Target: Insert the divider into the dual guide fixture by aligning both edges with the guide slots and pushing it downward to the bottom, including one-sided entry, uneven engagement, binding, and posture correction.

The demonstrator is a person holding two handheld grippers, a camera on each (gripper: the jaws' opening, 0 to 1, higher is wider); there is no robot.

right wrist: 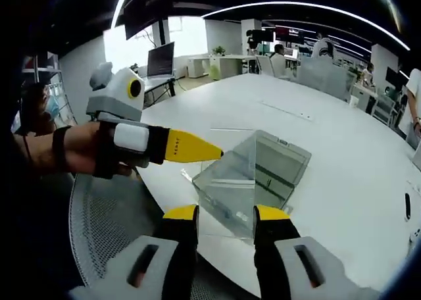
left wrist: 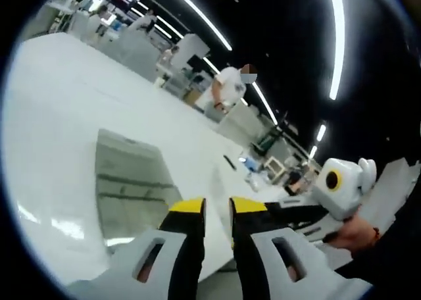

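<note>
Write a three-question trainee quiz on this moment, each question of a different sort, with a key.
1. True or false: the clear plastic box-shaped fixture rests on the smooth white table.
2. Choose: the right tool has its jaws A) apart with nothing between them, B) clamped on a metal cup, C) wrapped in cloth.
3. Fill in: the left tool, held in a hand, has jaw tips coloured ____.
Key: 1 true; 2 A; 3 yellow.

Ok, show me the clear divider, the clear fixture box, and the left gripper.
divider (right wrist: 238, 156), right gripper view, raised clear panel's face.
fixture box (right wrist: 289, 165), right gripper view, far wall.
left gripper (right wrist: 214, 152), right gripper view, yellow tip at the panel's edge.
</note>
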